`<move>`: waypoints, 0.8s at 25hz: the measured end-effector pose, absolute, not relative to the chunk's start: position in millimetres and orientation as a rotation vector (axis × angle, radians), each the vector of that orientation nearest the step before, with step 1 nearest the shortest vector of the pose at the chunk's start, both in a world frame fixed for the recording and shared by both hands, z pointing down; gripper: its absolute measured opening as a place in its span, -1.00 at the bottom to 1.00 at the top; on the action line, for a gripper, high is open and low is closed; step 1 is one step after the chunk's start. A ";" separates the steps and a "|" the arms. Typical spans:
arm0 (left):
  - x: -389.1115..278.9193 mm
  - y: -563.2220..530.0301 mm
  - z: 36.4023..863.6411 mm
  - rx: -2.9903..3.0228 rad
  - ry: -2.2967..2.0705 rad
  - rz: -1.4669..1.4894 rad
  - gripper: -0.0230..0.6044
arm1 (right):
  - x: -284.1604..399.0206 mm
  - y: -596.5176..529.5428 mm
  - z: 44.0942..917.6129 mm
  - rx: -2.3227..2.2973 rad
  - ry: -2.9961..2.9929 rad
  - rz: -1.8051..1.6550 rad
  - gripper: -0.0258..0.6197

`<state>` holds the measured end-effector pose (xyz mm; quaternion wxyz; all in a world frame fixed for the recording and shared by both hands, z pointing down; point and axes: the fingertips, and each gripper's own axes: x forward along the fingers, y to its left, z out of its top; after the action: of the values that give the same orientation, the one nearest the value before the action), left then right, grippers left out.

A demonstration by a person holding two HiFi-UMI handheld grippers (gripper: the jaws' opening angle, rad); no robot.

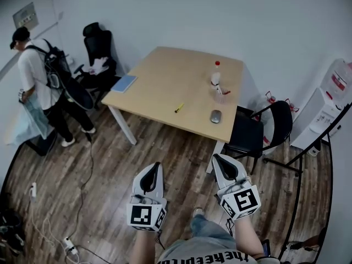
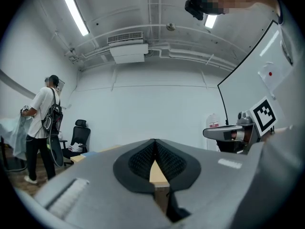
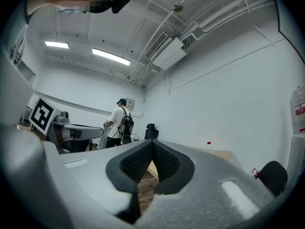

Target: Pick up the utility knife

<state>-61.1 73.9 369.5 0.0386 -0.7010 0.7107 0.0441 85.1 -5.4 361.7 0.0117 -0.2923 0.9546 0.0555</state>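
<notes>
The yellow utility knife (image 1: 179, 108) lies near the middle of the wooden table (image 1: 165, 76), far ahead of both grippers. My left gripper (image 1: 155, 165) and right gripper (image 1: 218, 158) hover side by side over the wooden floor, short of the table's near edge. Both point towards it. Each one's jaws meet at the tips with nothing between them. In the left gripper view the left gripper (image 2: 153, 142) frames a sliver of table edge, and the right gripper (image 2: 228, 132) shows beside it. From the right gripper view the right gripper (image 3: 152, 143) looks at the floor and table; the knife is not visible there.
On the table are a grey mouse (image 1: 215, 116), a red-capped bottle (image 1: 216, 75), a cup of pens (image 1: 221, 95) and a blue notebook (image 1: 124, 83). A black chair (image 1: 258, 128) stands at the table's right, an office chair (image 1: 99, 51) at its left. A person (image 1: 41, 84) stands far left. Cables and a power strip (image 1: 69, 246) lie on the floor.
</notes>
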 end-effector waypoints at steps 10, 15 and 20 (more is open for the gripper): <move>-69.8 1.6 352.6 -2.120 2.175 0.131 -0.86 | 60.6 -83.8 355.8 -0.831 3.003 0.171 -0.91; -75.2 -31.5 350.0 -2.101 2.182 0.137 -0.86 | 48.8 -117.6 355.7 -0.783 3.015 0.171 -0.91; -74.9 -49.1 352.9 -2.094 2.212 0.161 -0.86 | 42.7 -138.3 365.0 -0.750 3.037 0.150 -0.91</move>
<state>-74.9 -49.1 352.9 0.0458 -0.6859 0.7244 0.0526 42.7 -138.3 365.0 0.0051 -0.2397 0.9697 0.0478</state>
